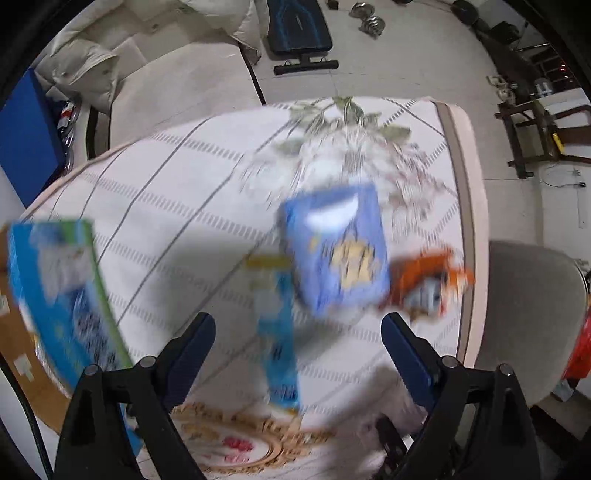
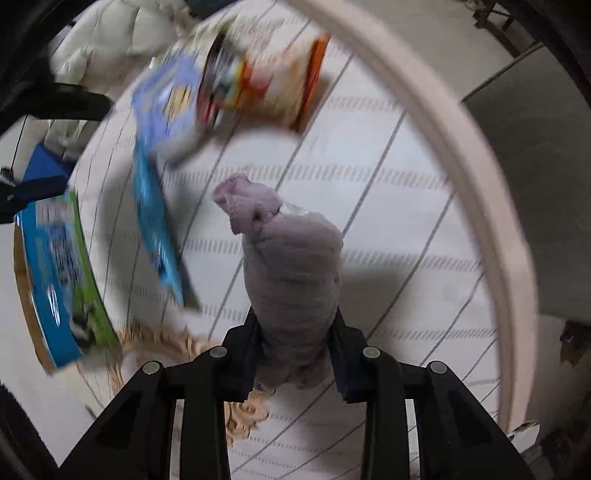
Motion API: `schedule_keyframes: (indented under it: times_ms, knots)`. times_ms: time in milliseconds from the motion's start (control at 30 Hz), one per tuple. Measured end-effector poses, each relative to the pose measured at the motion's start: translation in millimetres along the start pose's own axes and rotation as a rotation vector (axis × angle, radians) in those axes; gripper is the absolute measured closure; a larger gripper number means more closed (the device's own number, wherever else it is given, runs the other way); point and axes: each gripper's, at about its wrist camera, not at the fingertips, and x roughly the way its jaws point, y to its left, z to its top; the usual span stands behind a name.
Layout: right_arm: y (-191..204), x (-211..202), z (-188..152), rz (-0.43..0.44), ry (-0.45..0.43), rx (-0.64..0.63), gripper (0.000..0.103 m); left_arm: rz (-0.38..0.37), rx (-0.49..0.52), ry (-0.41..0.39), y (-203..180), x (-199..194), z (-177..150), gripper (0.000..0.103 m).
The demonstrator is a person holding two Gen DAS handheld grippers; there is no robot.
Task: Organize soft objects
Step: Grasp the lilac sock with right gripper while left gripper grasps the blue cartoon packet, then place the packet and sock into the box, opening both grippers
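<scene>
My right gripper (image 2: 295,328) is shut on a lilac rolled towel (image 2: 291,266) and holds it above the white patterned tablecloth (image 2: 388,206). My left gripper (image 1: 299,328) is open and empty above the same cloth (image 1: 166,206). Ahead of it lie a blue soft pack (image 1: 334,251), an orange packet (image 1: 424,284) to its right and a narrow cyan pack (image 1: 279,339) between the fingers. In the right wrist view the blue pack (image 2: 166,103), the orange packet (image 2: 266,74) and the cyan pack (image 2: 155,221) lie far left, blurred.
A blue-green box (image 1: 55,288) stands at the table's left edge, also in the right wrist view (image 2: 59,277). A grey chair (image 1: 532,314) stands to the right of the table. A cream sofa (image 1: 166,74) and a weight bench (image 1: 299,33) lie beyond.
</scene>
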Motion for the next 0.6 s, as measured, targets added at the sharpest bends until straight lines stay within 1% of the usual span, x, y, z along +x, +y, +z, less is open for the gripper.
schedule_keyframes:
  times_ms: [100,200,267,333,400,433,500,533,567,600]
  knots:
    - [-6.4,-6.8,17.9,-0.014,-0.021,0.023,0.068,-0.014,-0.022,0.086,-8.8,32.0,29.7,0.011]
    - [-14.8,-9.9,39.5,-0.024,-0.026,0.045,0.068,-0.033,-0.044,0.141,-14.9,53.1,43.6,0.011]
    - [-18.5,-9.0,48.3,-0.026,-0.024,0.055,0.068,-0.013,-0.04,0.152,-19.5,61.9,50.6,0.011]
    - [-26.5,-11.3,59.3,-0.028,-0.019,0.06,0.068,0.027,-0.015,0.147,-24.9,68.0,54.7,0.011]
    - [-29.4,-10.1,62.4,-0.027,-0.014,0.061,0.068,0.053,0.007,0.16,-27.9,76.7,54.4,0.011]
    - [-29.2,-8.8,63.8,-0.029,-0.012,0.062,0.068,0.071,0.018,0.147,-30.0,78.2,51.7,0.011]
    - [-30.5,-8.2,64.8,-0.034,-0.011,0.058,0.068,0.103,0.037,0.114,-33.8,76.2,46.1,0.021]
    - [-36.6,-12.3,65.4,-0.034,-0.01,0.055,0.068,0.105,0.045,0.091,-34.9,71.4,43.4,0.038]
    - [-37.7,-13.7,63.3,-0.035,-0.011,0.053,0.068,0.109,0.059,0.078,-36.1,65.8,41.0,0.062]
    - [-35.7,-14.2,61.7,-0.037,-0.013,0.048,0.068,0.11,0.07,0.073,-36.7,61.3,39.6,0.064]
